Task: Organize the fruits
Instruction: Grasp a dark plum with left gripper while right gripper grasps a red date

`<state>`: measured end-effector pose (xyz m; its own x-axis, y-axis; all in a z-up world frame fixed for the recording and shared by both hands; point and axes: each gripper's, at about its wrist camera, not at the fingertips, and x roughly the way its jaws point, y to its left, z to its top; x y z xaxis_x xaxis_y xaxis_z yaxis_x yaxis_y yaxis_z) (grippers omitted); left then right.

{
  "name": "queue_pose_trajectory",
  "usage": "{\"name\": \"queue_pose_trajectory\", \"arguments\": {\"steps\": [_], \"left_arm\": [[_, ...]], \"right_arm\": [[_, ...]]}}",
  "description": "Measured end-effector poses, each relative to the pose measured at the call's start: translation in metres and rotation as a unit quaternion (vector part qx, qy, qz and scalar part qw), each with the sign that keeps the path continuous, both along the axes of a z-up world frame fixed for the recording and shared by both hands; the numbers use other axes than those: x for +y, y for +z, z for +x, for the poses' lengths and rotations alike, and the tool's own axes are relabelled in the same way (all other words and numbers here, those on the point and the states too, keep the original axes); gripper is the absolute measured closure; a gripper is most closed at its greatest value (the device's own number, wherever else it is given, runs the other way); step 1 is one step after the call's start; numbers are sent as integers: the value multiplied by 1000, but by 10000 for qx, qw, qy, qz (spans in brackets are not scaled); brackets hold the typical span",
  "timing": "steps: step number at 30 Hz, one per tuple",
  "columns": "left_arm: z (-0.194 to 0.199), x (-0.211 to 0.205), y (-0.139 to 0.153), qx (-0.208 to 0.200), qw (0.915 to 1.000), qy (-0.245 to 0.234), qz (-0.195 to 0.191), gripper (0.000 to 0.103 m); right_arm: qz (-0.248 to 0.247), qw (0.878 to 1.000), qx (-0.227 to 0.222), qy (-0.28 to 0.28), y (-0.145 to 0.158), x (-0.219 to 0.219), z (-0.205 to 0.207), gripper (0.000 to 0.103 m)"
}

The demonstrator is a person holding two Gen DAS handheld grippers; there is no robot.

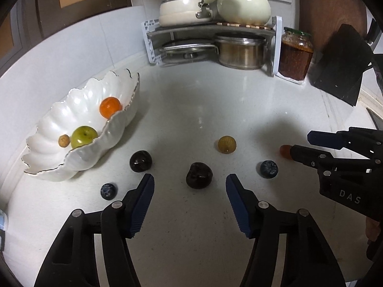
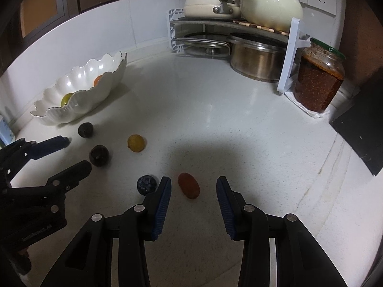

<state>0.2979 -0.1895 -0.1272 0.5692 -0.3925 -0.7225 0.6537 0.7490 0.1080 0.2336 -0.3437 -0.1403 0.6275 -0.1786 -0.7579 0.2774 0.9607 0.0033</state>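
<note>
With my left gripper [image 1: 190,181] spread around the dark plum [image 1: 199,175] and my right gripper [image 2: 194,185] spread around the red fruit [image 2: 188,185], both on the counter [image 1: 215,100], an off-centre squeeze could roll them.

bowl [image 1: 79,157]: orange, green fruit inside | counter [image 1: 191,100]: dark cherries, blueberries, loose

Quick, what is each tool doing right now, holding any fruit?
Left tool: open, holding nothing; a dark plum lies between its fingers.
Right tool: open, holding nothing; a red fruit lies between its fingers.
</note>
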Motion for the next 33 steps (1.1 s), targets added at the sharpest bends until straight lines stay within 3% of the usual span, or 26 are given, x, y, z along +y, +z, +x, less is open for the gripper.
{"name": "queue_pose_trajectory", "arguments": {"steps": [7,16,24,33], "left_arm": [[7,-7,-8,133,9999,-81,43,44],[15,-15,-18,327,9994,-90,63,55],[20,-19,-22,520,9986,-44,19,74],[15,-16,-11,501,9987,29,-99,74]], "right_arm": [[55,10000,71,12,-8,-3,6,67],[125,9998,136,61,-15,-8,11,72],[150,9996,133,211,-16,-4,12,84],[221,9996,75,140,-12,-6,7,85]]}}
